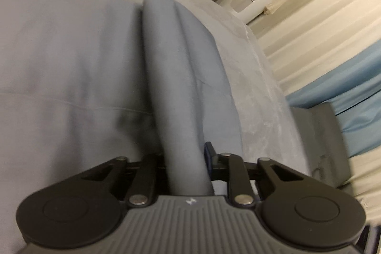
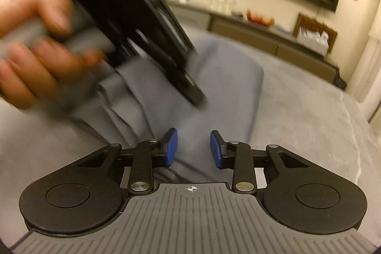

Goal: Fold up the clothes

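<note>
Garment [image 1: 181,92] fold clamped in left hand-held gripper [image 1: 184,163] | right hand-held gripper [image 2: 193,149] apart, just above cloth

Left gripper [image 1: 184,158] fingers clamped together; right gripper [image 2: 193,149] fingers spread apart; hand [image 2: 33,44] gripping left handle.

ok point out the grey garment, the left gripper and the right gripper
grey garment [image 1: 181,77]: left wrist view, raised fold
left gripper [image 2: 123,16]: right wrist view, blurred black body
right gripper [image 2: 193,149]: right wrist view, gap between blue pads
</note>
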A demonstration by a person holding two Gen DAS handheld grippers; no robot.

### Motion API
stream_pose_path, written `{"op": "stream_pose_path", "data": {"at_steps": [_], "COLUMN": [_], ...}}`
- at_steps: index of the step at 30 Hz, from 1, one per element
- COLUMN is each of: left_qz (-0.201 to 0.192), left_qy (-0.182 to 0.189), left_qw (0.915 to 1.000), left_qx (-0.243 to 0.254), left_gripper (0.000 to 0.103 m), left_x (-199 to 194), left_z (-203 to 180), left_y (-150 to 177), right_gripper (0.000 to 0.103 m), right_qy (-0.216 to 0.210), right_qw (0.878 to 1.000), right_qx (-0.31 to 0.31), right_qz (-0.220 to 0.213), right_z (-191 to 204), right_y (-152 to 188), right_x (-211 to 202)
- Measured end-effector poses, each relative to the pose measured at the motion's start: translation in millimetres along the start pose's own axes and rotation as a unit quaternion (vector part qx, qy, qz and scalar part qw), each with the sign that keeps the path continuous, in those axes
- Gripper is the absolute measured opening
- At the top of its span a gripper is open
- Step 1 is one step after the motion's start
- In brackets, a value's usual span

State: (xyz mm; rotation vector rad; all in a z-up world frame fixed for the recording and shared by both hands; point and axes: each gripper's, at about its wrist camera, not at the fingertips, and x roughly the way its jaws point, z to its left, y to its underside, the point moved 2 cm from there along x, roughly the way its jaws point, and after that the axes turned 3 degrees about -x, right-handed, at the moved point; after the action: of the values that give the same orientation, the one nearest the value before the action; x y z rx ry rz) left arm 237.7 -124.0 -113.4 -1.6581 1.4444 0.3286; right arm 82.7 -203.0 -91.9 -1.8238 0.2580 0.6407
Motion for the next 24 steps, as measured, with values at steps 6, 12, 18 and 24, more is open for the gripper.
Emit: {"op": "stream_pose_path", "data": {"at_steps": [6, 12, 18, 24], "left_qz": [0.009, -0.011, -0.025, -0.035], "left_qy": [-0.020, -0.022, -0.008, -0.009], "left_qw": [0.9981, 0.9995, 0.9996, 0.9989], "left_qx": [0.058, 0.018, -0.013, -0.029], "left_gripper": [0.034, 0.037, 0.057, 0.059], "left_x": [-32.2, -36.6, -51.6, -56.3], "left_z": [-14.5, -6.2, 4.1, 6.9], "left_y": [22.5, 30.9, 38.1, 44.6], "right_gripper": [0.037, 0.045, 0.041, 0.000], "right_qy": [-0.004, -0.055, -0.013, 0.016], "right_qw": [1.000, 0.998, 0.995, 0.982], "right_qx": [0.022, -0.022, -0.088, -0.187], "right_qz": [0.011, -0.035, -0.041, -0.007], "right_z": [-9.0, 12.4, 41.7, 77.6], "right_y": [-4.7, -7.1, -9.3, -2.8], "right_x": [-12.3, -26.8, -6.7, -4.9]}}
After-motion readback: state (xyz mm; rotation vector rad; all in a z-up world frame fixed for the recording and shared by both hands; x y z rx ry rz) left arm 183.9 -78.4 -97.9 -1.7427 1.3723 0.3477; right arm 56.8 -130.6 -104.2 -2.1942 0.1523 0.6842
